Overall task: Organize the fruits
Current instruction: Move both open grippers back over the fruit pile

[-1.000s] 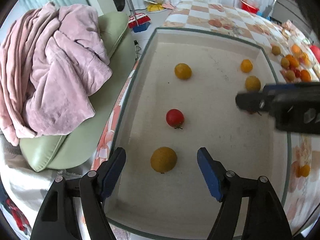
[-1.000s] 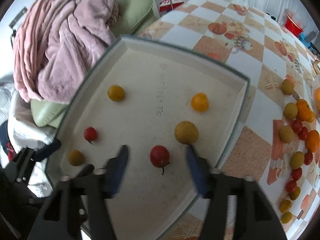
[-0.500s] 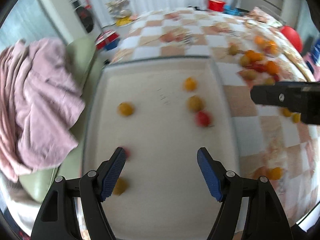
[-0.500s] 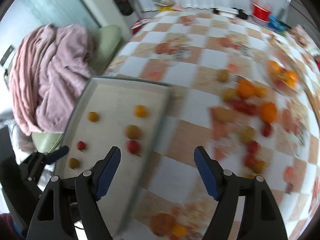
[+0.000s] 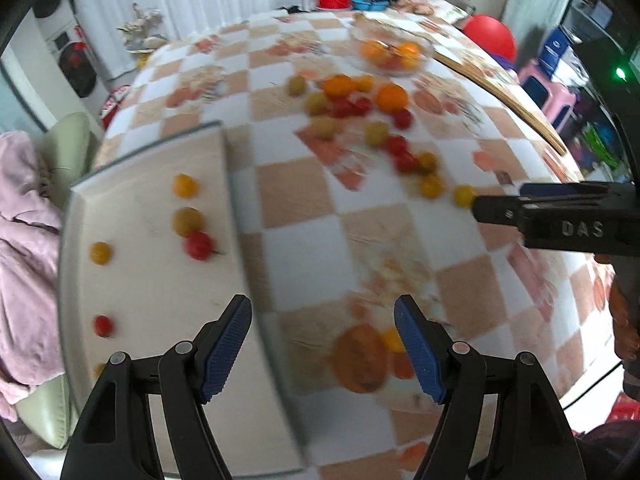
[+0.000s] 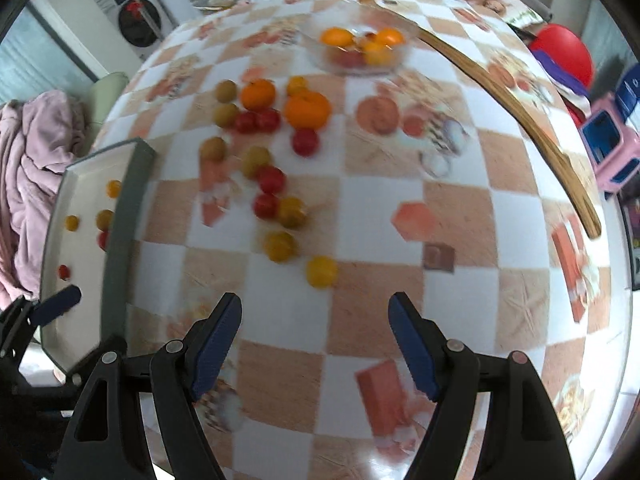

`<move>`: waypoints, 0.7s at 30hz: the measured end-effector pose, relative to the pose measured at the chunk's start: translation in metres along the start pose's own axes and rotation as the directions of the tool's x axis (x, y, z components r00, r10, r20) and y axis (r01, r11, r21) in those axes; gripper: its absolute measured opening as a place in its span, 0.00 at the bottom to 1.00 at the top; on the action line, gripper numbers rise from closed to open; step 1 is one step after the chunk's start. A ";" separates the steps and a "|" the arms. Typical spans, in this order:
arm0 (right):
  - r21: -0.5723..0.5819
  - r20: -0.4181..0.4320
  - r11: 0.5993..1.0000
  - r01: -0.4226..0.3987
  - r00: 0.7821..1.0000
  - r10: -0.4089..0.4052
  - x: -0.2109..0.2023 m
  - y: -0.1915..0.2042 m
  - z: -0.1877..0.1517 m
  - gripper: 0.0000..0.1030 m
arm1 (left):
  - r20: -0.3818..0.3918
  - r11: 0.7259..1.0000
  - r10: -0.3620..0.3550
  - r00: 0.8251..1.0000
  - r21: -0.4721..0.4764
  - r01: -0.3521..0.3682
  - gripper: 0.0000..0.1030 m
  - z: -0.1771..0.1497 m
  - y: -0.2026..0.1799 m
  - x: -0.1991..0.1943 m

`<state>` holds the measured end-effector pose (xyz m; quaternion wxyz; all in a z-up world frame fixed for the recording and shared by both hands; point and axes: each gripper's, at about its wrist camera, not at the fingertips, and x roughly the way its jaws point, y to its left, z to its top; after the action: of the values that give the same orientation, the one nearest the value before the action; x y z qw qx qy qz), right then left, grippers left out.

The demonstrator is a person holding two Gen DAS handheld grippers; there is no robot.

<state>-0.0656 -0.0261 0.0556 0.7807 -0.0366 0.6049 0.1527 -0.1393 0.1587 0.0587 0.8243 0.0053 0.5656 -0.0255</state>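
Fleecy pink blanket (image 6: pixel 28 160), glossy checked tablecloth (image 6: pixel 380 220)

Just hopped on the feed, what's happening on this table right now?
A person is sorting fruit with two handheld grippers. The left gripper and right gripper are both open and empty, over the checkered tablecloth. A few small fruits already lie spaced apart in the tray; a loose pile of fruit remains on the cloth, beside a glass bowl of fruit.

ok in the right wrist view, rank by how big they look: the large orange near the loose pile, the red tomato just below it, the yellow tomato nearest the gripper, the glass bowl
1. glass bowl
2. large orange
3. yellow tomato and red tomato look alike; the yellow one sits nearer the camera and both are blurred, so I won't rank them.
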 end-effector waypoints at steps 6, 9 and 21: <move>-0.015 -0.005 1.000 -0.004 1.000 0.004 0.007 -0.005 -0.005 0.77 | -0.036 1.000 -0.008 0.999 0.009 0.009 0.73 -0.012 -0.025 0.014; -0.032 -0.008 0.999 -0.001 1.000 0.001 0.014 -0.004 -0.003 0.77 | -0.050 1.000 -0.001 0.999 -0.005 0.001 0.73 -0.014 -0.030 0.023; -0.093 -0.021 0.996 -0.001 1.000 -0.001 0.041 0.002 0.011 0.69 | -0.100 0.997 0.060 0.993 -0.051 -0.066 0.73 -0.018 -0.037 0.048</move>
<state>-0.0467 -0.0132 0.0195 0.7717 -0.0746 0.6052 0.1805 -0.1407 0.1209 0.0080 0.7955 0.0020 0.6057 0.0161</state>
